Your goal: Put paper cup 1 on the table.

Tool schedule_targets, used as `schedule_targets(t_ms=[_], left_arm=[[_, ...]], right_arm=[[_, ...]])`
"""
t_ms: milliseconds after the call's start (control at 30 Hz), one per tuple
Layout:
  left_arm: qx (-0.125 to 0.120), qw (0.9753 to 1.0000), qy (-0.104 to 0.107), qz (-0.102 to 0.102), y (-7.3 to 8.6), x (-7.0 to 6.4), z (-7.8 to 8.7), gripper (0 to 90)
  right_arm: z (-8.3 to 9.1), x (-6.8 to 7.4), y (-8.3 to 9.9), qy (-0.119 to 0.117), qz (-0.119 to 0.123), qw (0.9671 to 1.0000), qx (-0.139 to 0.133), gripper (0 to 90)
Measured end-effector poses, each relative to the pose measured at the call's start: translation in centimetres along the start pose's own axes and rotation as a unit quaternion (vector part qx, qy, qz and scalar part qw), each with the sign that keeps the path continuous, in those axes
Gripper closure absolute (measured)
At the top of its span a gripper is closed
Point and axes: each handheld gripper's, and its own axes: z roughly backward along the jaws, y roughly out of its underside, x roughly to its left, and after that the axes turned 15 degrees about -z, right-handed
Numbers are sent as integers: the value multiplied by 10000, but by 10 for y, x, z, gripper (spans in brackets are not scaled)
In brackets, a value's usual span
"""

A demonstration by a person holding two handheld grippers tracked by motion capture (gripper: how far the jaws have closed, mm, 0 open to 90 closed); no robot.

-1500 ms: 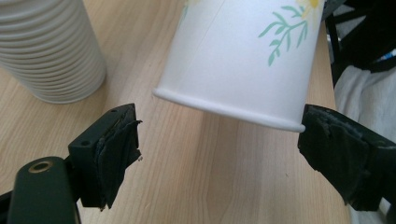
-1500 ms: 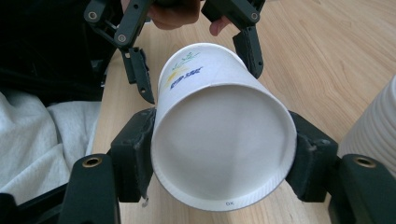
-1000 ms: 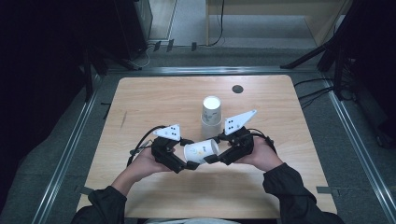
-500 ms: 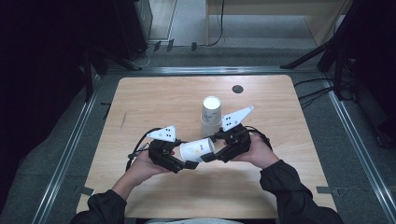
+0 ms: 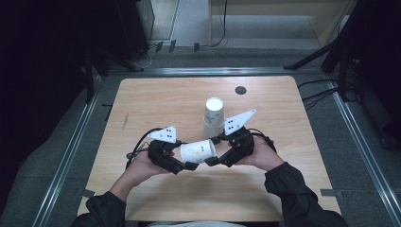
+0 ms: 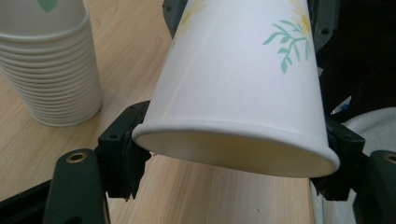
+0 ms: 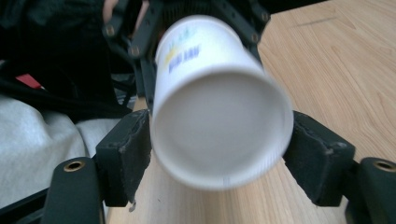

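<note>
Right gripper view blurs the paper cup [image 7: 219, 121], both grippers' jaws clamped on it.

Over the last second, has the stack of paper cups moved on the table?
No. In the high view the stack of cups stands at the same spot, just below the dark round mark on the table.

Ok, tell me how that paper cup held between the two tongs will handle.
The paper cup is thin-walled and empty, so probably very light and easily crushed by a hard squeeze. It lies sideways, the left tongs at its rim, the right tongs at its base. Set down like that, it would likely roll in a curve.
</note>
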Motion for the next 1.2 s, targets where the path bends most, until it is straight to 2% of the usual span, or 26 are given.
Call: schedule_targets(t_ms=[133, 333, 433, 500, 567, 667, 733, 867, 933, 1033, 1067, 1100, 1133, 1167, 1200], left_arm=[[151, 9998, -53, -68, -6, 2, 5, 255], [477, 9988, 41, -143, -10, 10, 7, 255], [769, 9969, 113, -153, -11, 17, 4, 255], [847, 9962, 130, -144, -12, 19, 2, 255], [923, 9954, 253, -94, -12, 23, 0, 255], [1091, 9934, 323, -129, -14, 25, -5, 255], [1214, 9917, 365, -189, -16, 26, -9, 255], [1560, 9862, 433, -335, -19, 26, -19, 255], [1671, 9839, 491, -403, -20, 25, -24, 255], [1899, 9794, 467, -502, -22, 24, -32, 255], [1922, 9787, 490, -530, -22, 24, -34, 255], [1994, 9772, 517, -515, -23, 24, -36, 255], [2132, 9741, 514, -546, -23, 23, -41, 255], [2132, 9741, 514, -546, -23, 23, -41, 255], [2211, 9721, 535, -564, -23, 23, -42, 255]], right_arm=[[1, 1, 5, 160, 65, 9998, 105, 250], [6, 1, 12, 380, 7, 9992, 124, 250], [8, 1, 17, 494, -26, 9987, 153, 251], [8, 1, 20, 572, -48, 9982, 187, 251], [8, 1, 23, 629, -57, 9978, 204, 251], [10, 2, 27, 734, -94, 9971, 204, 255], [11, 1, 30, 821, -111, 9963, 228, 265], [11, 0, 35, 928, -150, 9952, 278, 265], [11, 2, 38, 949, -176, 9950, 272, 265], [11, 1, 39, 1000, -161, 9945, 276, 265], [11, 2, 41, 1017, -171, 9942, 300, 265], [10, 2, 41, 1039, -161, 9940, 303, 265], [9, 2, 43, 1090, -148, 9934, 338, 265], [9, 2, 43, 1090, -148, 9934, 338, 265], [9, 2, 44, 1118, -113, 9930, 367, 266]])
